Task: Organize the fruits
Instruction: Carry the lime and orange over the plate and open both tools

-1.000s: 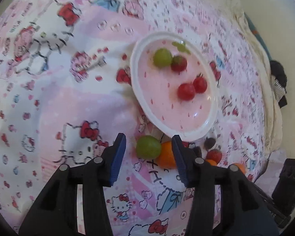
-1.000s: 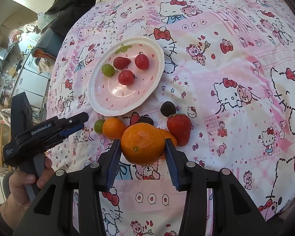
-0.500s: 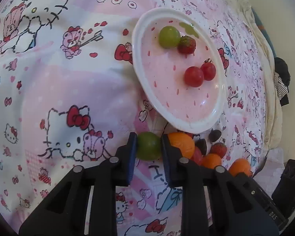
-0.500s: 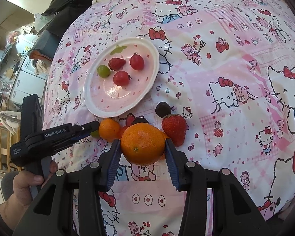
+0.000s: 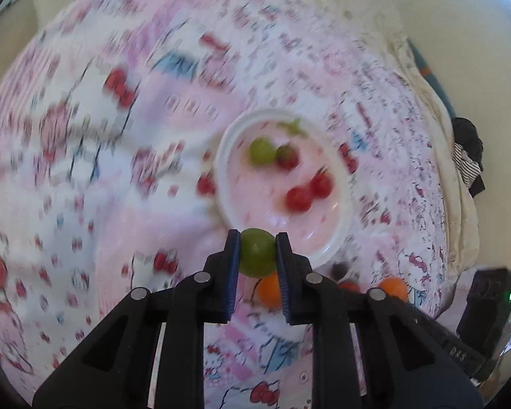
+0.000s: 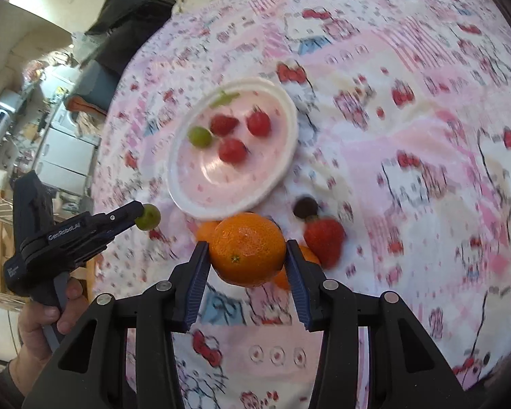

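You've got it: your left gripper has just snapped its jaws in on the green grape, and the fruit now sits pinched between the blue pads, clear of the patterned cloth where it lay a second ago. From your other hand's camera the same grape hangs at the tip of that gripper, off to the left of the plate and above the cloth. That plate lies straight ahead of the left fingers, just past the grape, already holding another green grape and three red fruits. So the pick is done and, by the look of it, the drop comes next. Meanwhile your right gripper hasn't budged, clamped on the big orange, with the strawberry and a dark grape lying just beyond its right finger.
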`<state>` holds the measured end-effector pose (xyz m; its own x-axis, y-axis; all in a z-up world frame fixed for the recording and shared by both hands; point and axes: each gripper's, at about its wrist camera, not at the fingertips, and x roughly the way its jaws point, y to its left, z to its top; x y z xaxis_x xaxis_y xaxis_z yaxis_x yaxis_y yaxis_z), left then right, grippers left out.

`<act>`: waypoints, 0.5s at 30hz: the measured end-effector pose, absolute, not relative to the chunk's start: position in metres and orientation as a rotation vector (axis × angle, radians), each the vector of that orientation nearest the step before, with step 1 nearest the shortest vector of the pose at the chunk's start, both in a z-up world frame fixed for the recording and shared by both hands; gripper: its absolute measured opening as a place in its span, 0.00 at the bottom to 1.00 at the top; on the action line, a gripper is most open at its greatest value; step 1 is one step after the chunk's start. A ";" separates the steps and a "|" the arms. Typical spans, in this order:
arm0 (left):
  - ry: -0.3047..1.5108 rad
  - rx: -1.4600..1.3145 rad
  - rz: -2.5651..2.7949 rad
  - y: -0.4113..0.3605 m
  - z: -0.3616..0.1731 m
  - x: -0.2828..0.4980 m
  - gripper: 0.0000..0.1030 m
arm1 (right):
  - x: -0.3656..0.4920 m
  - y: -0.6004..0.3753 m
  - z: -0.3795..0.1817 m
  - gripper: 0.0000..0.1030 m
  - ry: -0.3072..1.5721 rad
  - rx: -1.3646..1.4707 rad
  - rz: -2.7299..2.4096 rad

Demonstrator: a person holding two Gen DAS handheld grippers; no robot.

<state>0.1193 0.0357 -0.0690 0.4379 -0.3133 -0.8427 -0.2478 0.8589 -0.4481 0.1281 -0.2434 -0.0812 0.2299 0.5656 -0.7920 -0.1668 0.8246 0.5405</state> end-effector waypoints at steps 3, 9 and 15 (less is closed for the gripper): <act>1.112 -0.513 -0.052 0.028 -0.057 0.139 0.17 | 0.149 -0.236 -0.073 0.45 1.217 0.378 0.539; 1.132 -0.389 -0.061 0.016 -0.064 0.172 0.17 | 0.191 -0.214 -0.083 0.45 1.208 0.293 0.547; 1.156 -0.282 -0.047 0.004 -0.088 0.196 0.17 | 0.217 -0.202 -0.112 0.45 1.256 0.257 0.532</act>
<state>0.1961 0.0042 -0.0883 0.4062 -0.1814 -0.8956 -0.1081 0.9637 -0.2442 0.2171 -0.2023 -0.1119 0.2099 0.5144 -0.8315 -0.2399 0.8515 0.4662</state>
